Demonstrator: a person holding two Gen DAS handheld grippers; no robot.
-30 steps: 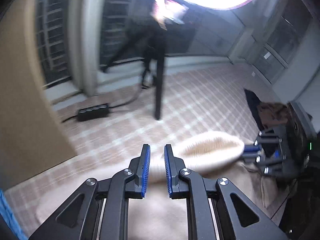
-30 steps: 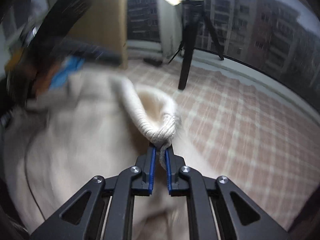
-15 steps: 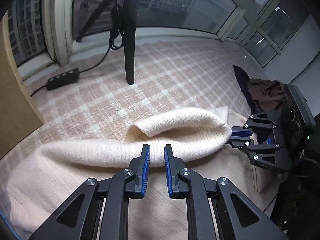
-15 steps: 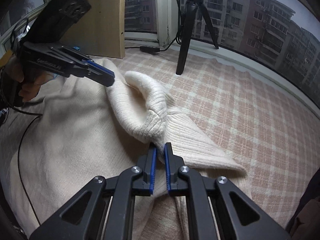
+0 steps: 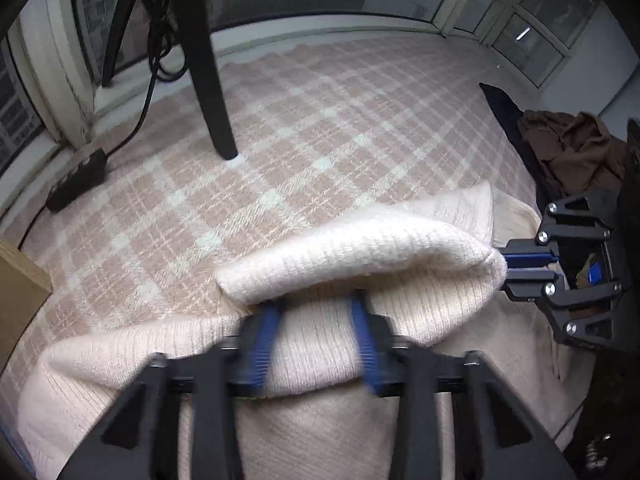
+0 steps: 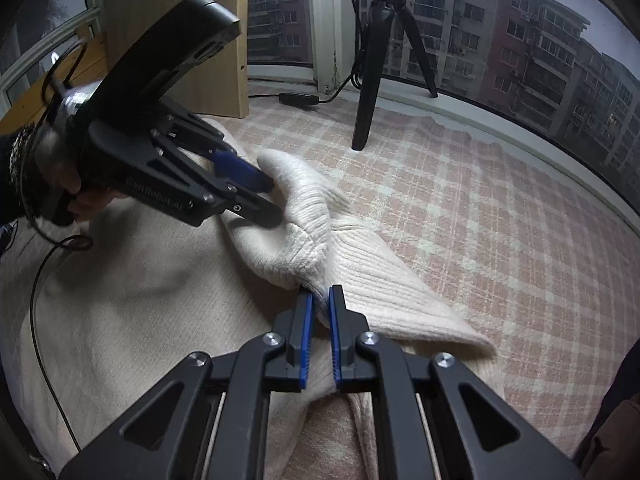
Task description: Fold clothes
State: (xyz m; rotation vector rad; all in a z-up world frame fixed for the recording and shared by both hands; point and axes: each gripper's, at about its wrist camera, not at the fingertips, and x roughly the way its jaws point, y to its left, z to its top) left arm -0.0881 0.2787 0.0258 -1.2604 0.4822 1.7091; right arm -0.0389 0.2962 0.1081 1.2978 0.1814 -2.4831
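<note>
A cream knitted sweater (image 5: pixel 360 248) (image 6: pixel 120 300) lies on the plaid blanket (image 5: pixel 320 120), with a thick fold raised across it. My left gripper (image 5: pixel 316 302) (image 6: pixel 274 200) points down onto that fold. Its blurred jaws are closing but still stand apart, with a bulge of knit between them. At the right end of the fold my right gripper (image 6: pixel 320 294) (image 5: pixel 505 269) is shut on a pinch of the ribbed knit. A hand holds the left gripper's handle in the right wrist view.
A black tripod leg (image 5: pixel 208 80) (image 6: pixel 368 92) stands on the blanket beyond the sweater. A power strip (image 5: pixel 76 180) lies by the window at left. Crumpled brown clothes (image 5: pixel 572 148) sit at the far right. A wooden panel (image 6: pixel 180 20) stands at the left.
My left gripper has come down onto the sweater's fold, and its fingers now stand wider apart around the knit. The right gripper has kept its pinch and its place.
</note>
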